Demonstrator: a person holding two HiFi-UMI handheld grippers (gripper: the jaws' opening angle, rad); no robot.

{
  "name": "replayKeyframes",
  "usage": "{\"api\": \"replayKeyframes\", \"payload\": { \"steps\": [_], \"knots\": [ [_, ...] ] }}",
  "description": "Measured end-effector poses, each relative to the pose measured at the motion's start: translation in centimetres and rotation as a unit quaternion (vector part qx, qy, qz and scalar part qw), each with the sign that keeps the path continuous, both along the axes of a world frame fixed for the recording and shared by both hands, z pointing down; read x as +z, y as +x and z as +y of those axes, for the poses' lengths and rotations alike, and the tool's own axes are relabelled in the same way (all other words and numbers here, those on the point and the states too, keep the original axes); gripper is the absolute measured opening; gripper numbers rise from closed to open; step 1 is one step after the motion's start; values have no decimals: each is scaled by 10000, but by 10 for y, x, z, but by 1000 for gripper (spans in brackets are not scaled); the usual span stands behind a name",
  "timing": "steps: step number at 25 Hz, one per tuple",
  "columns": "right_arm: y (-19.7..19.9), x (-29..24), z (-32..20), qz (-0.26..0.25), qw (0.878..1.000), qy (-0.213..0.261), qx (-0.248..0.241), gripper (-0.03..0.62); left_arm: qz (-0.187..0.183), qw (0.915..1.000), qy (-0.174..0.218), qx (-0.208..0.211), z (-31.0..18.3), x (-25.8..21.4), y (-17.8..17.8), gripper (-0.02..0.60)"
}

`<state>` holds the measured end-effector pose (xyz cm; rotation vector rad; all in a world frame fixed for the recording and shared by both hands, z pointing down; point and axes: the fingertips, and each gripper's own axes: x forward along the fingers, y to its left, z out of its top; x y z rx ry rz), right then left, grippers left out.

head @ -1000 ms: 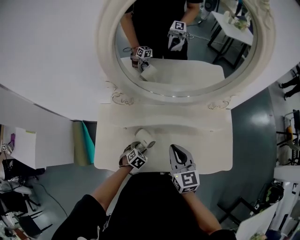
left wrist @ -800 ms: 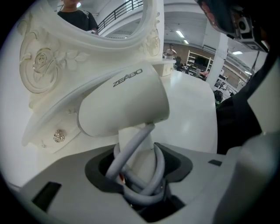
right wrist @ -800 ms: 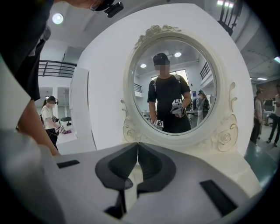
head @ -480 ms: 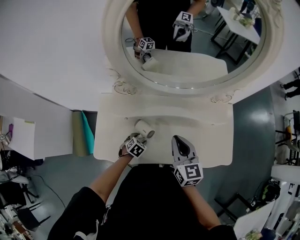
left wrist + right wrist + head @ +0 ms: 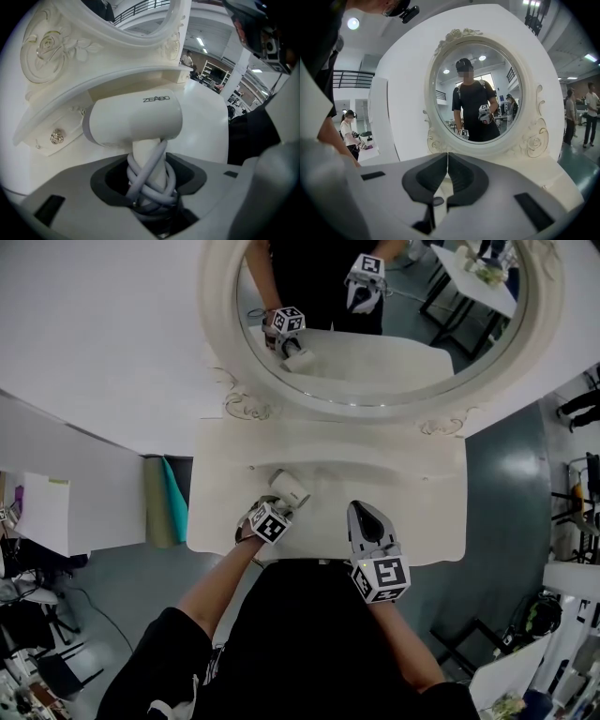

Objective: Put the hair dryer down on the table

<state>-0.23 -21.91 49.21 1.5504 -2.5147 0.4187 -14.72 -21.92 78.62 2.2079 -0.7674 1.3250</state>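
Little change from a second ago: the view has shifted slightly, both grippers sit where they were. One hair dryer (image 5: pixel 291 489), two grippers, one table (image 5: pixel 422 521), one mirror (image 5: pixel 375 371). Left gripper (image 5: pixel 278 507) is clamped on the dryer's handle, grey cord (image 5: pixel 150 180) wrapped round it, pads (image 5: pixel 110 183) on either side, white body just beyond the fingertips. Dryer is over the table's near-left part; contact with the top unclear. Right gripper (image 5: pixel 365 517) has its jaws together, holding nothing, near edge, right of the dryer.
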Motion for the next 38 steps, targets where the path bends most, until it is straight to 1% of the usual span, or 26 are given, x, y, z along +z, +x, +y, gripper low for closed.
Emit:
{"api": "replayKeyframes", "payload": {
  "steps": [8, 14, 19, 25, 29, 31, 35, 38],
  "knots": [
    [0, -2, 5, -116, 9999, -16, -70, 19, 5, 10000, -42, 8, 0, 1, 2, 236],
    [8, -1, 6, -236, 9997, -30, 46, 19, 67, 9999, -151, 1, 2, 0, 6, 258],
    [5, -2, 10, -235, 9997, 22, -31, 20, -2, 9999, -108, 58, 3, 1, 7, 267],
    [8, -7, 13, -220, 9997, 87, -28, 20, -17, 9999, -114, 34, 4, 2, 6, 276],
    [12, -6, 16, -243, 9997, 72, -10, 20, 43, 9998, -158, -82, 3, 0, 6, 288],
    [12, -5, 17, -284, 9996, 50, -11, 20, 64, 9998, -138, -125, 1, -3, 7, 291],
    [10, -4, 19, -297, 9995, 40, -63, 19, 28, 10000, -74, -39, 4, -5, 8, 301],
    [10, -5, 21, -310, 9995, 36, -82, 19, 21, 10000, -26, -92, 3, -7, 7, 307]
  ]
}}
